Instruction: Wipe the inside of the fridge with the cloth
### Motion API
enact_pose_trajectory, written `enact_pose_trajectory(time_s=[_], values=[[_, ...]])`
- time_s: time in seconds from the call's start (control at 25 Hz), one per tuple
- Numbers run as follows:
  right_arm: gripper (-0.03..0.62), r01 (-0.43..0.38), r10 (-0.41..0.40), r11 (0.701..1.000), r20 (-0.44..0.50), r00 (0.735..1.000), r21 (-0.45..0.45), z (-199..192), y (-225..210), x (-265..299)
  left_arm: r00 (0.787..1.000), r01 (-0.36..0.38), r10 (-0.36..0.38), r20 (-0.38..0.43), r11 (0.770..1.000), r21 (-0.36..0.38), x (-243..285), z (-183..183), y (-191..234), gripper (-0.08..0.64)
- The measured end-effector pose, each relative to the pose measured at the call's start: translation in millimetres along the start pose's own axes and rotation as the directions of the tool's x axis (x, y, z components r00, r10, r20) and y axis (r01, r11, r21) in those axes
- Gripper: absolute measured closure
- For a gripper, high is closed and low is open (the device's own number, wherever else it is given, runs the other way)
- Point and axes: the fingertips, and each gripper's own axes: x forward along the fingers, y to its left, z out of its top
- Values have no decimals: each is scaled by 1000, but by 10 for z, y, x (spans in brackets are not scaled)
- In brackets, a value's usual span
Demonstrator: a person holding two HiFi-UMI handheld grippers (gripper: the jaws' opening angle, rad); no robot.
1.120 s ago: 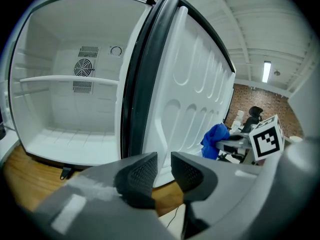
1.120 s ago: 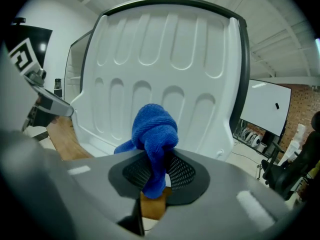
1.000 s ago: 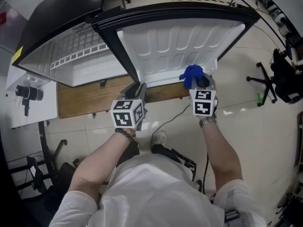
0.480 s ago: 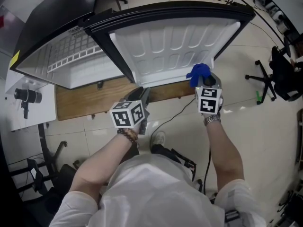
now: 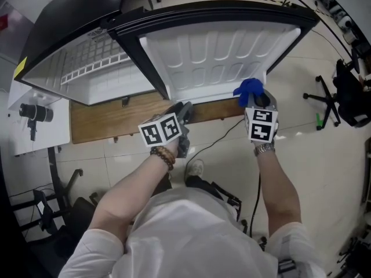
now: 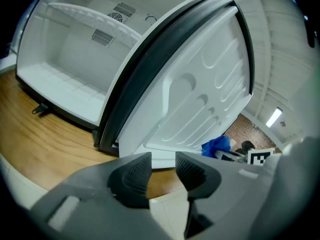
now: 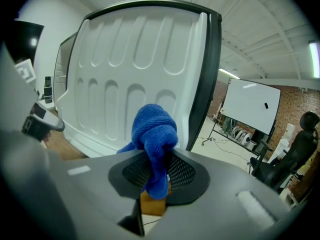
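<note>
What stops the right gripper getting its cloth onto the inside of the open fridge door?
Nothing visible, so probably yes, it can. The right gripper, shut on the blue cloth, points straight at the fridge door and its white liner, with nothing between them.

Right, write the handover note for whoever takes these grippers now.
Left gripper: empty, jaws apart, having just been opening.
Right gripper: shut on the blue cloth, in front of the inner face of the open door.
Done: fridge is open, cloth is in hand.
Left: wipe the inside; the cloth is not in there yet.
</note>
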Motion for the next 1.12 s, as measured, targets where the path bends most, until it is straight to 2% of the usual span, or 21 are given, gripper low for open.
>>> enact_pose_trajectory(time_s=[0.2, 0.36, 0.52, 0.64, 0.84, 1.12], values=[[522, -14, 14, 1000, 32, 999, -2, 102, 14, -121, 998, 42, -38, 42, 994, -105, 97, 20, 13, 414], [522, -36, 36, 999, 63, 997, 2, 201, 82, -276, 995, 78, -64, 77, 980, -185, 181, 43, 18, 414], [522, -67, 67, 998, 85, 994, -10, 222, 201, -432, 990, 100, -74, 116, 966, -237, 234, 62, 26, 414], [522, -87, 88, 996, 83, 993, -15, 195, 297, -509, 984, 124, -81, 158, 949, -289, 263, 91, 37, 414], [522, -111, 112, 994, 66, 991, -23, 117, 423, -552, 969, 182, -100, 227, 908, -377, 309, 131, 40, 411], [522, -122, 124, 992, 68, 990, -27, 133, 488, -560, 956, 224, -115, 268, 878, -424, 331, 157, 56, 411]])
